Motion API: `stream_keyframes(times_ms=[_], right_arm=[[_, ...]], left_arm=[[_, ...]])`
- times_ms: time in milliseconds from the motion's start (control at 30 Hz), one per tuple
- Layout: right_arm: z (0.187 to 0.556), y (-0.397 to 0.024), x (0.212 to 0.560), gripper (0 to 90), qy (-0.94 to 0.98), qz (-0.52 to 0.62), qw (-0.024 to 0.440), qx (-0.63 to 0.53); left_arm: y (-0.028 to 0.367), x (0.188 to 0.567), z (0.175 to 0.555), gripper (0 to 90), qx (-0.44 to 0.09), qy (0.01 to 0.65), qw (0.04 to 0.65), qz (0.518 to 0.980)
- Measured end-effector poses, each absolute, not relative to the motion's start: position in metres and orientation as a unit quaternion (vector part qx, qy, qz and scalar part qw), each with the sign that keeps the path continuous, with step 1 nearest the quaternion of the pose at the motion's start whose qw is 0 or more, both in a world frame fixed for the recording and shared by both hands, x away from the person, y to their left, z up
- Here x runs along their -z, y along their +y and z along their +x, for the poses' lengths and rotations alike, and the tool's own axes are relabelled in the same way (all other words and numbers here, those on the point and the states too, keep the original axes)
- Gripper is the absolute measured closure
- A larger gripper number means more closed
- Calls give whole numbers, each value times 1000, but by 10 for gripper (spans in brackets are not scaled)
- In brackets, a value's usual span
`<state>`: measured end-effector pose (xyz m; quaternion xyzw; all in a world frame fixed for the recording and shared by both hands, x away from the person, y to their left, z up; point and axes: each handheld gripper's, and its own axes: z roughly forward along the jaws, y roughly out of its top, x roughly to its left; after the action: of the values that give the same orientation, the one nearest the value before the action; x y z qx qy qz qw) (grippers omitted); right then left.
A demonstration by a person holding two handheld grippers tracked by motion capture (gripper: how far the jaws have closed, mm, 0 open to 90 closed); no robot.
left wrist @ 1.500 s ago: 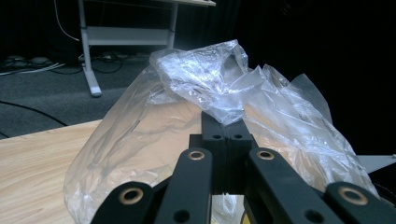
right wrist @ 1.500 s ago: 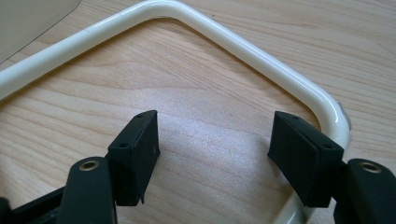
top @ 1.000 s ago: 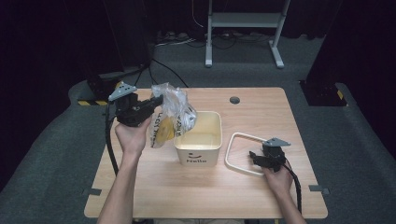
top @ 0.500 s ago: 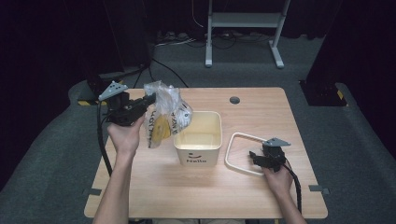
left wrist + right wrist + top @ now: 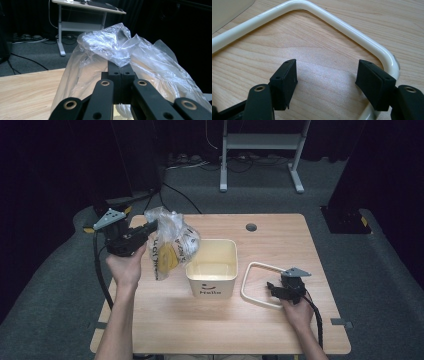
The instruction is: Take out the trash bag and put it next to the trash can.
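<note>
My left gripper [image 5: 149,227] is shut on the gathered top of a clear plastic bag [image 5: 172,247], which hangs in the air left of a cream square bin [image 5: 212,267]. Yellow items show through the bag. In the left gripper view the jaws press together with the crinkled bag [image 5: 117,47] pinched between them. My right gripper [image 5: 272,287] rests low on the table at the right, jaws open, beside a cream ring frame [image 5: 260,282]. In the right gripper view the open right gripper [image 5: 325,78] stands over bare wood inside the curved frame [image 5: 342,23].
The wooden table [image 5: 220,325] has a round cable hole [image 5: 251,227] near its far edge. A white desk frame [image 5: 260,150] stands on the grey carpet beyond. Black cables trail from both grippers.
My left hand has carried the bag leftward, away from the bin's rim. The right hand has stayed where it was.
</note>
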<state>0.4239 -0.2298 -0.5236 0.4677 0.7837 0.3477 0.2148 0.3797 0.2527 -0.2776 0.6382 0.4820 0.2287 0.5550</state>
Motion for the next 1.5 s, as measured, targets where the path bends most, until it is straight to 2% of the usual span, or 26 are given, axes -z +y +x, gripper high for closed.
stream_keyframes(times_ms=[833, 1500], right_arm=[[424, -230, 524, 329, 783, 468, 215, -348], [424, -230, 524, 328, 783, 468, 215, -348]], left_arm=[[280, 280, 368, 900, -238, 499, 560, 617], [270, 308, 385, 900, -236, 517, 515, 641]])
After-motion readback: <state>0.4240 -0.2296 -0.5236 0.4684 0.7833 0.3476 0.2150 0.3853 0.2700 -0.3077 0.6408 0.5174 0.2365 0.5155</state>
